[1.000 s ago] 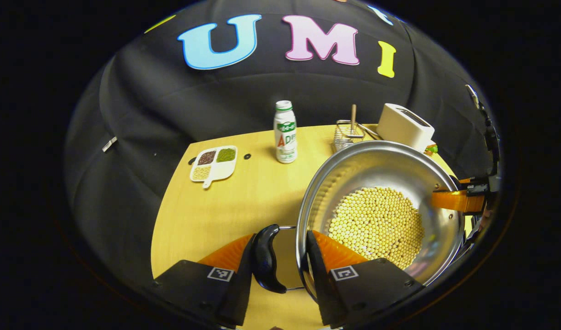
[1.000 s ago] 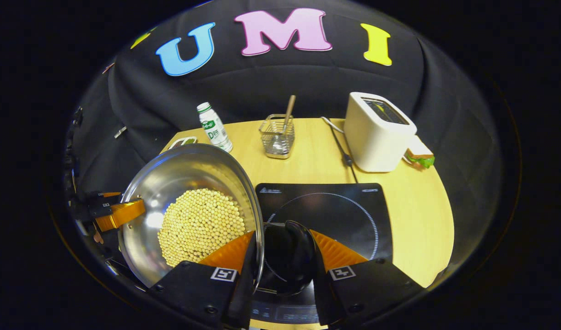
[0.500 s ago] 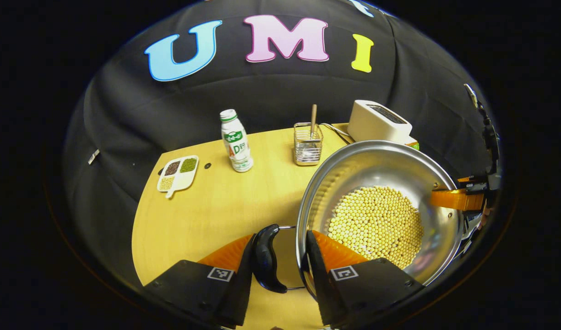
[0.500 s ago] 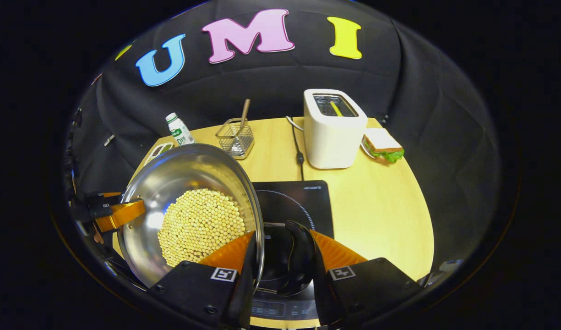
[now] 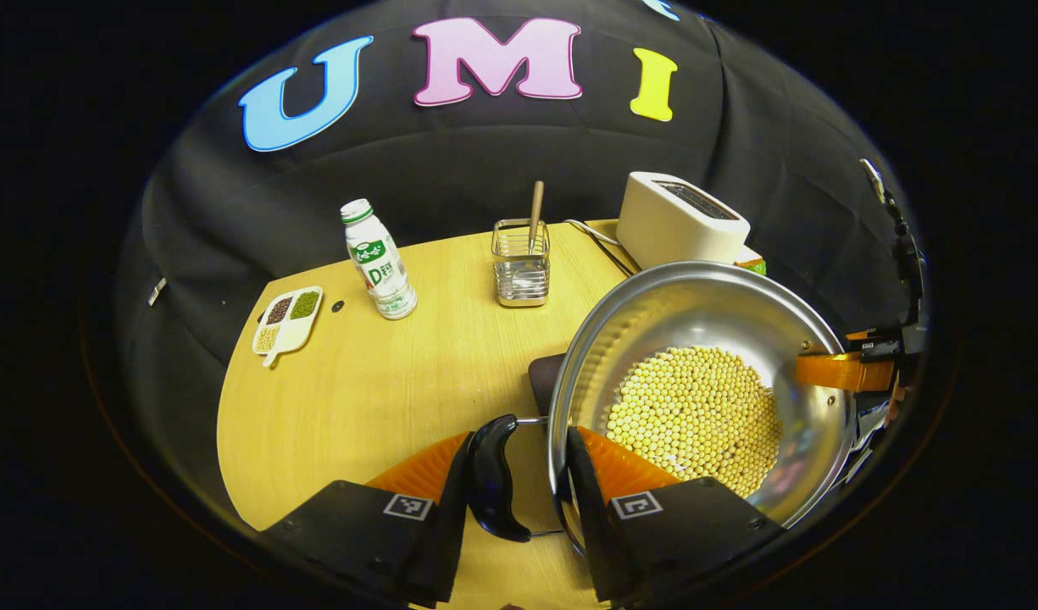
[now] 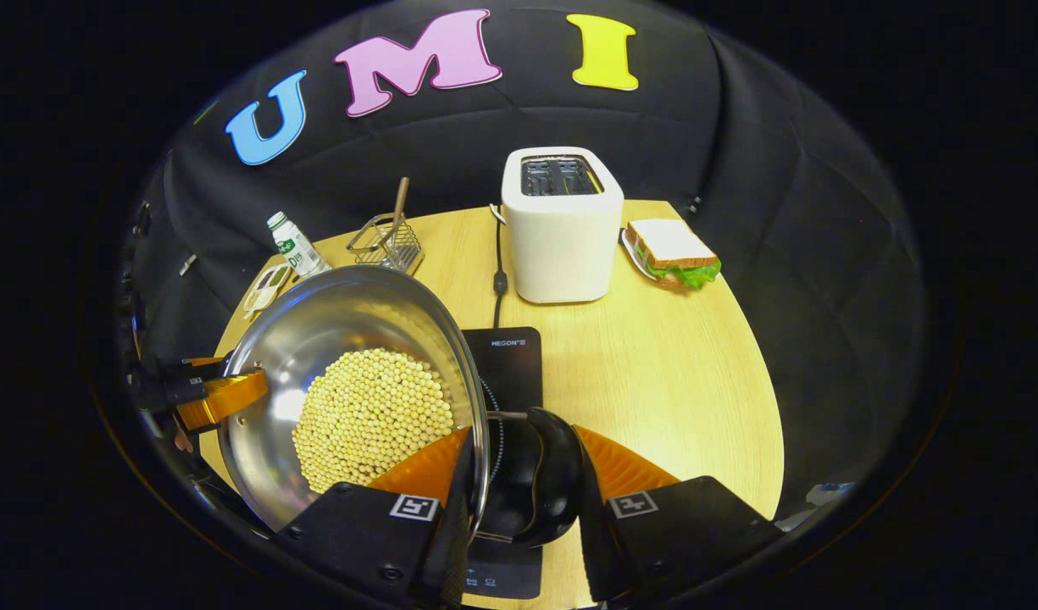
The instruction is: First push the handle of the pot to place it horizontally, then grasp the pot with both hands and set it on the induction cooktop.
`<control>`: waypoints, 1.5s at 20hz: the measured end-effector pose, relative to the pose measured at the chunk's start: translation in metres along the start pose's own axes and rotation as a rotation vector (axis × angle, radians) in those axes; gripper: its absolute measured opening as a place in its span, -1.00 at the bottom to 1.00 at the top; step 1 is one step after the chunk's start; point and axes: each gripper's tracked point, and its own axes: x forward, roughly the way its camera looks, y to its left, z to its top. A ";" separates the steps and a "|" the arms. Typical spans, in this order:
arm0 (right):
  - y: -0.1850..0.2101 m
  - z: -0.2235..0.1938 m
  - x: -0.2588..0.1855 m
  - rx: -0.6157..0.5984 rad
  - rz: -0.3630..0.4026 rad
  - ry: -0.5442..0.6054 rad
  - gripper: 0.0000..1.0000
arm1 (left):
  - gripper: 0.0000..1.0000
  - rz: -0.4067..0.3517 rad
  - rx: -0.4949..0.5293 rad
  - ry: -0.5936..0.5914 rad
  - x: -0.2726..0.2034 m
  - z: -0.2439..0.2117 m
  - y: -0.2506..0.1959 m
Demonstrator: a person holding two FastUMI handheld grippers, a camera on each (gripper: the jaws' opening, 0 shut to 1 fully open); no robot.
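A steel pot (image 5: 705, 322) holding yellow beans (image 5: 696, 415) hangs between both grippers above the table. My left gripper (image 5: 514, 474) is shut on the pot's black side handle (image 5: 493, 487), one finger outside the handle and the other inside the rim. My right gripper (image 6: 519, 474) is shut the same way on the opposite black handle (image 6: 548, 483) of the pot (image 6: 315, 339). The black induction cooktop (image 6: 510, 360) lies under that handle and runs beneath the pot; one of its corners (image 5: 542, 381) peeks out past the rim. Each gripper shows across the pot: right (image 5: 840, 370), left (image 6: 222, 398).
A white toaster (image 6: 561, 229) with its cord stands behind the cooktop, a sandwich (image 6: 675, 254) to its right. Farther left are a wire basket with a wooden stick (image 5: 523, 267), a drink bottle (image 5: 379, 263) and a small divided dish (image 5: 285, 318). The wooden table (image 6: 671, 381) has bare room right of the cooktop.
Both grippers have carried the pot to the right: the bottle, basket and toaster slid left in both views, and the cooktop now lies mostly under the pot.
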 end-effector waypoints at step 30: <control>-0.012 -0.009 0.043 0.005 -0.008 0.033 0.27 | 0.28 0.012 -0.016 0.060 0.044 -0.013 -0.002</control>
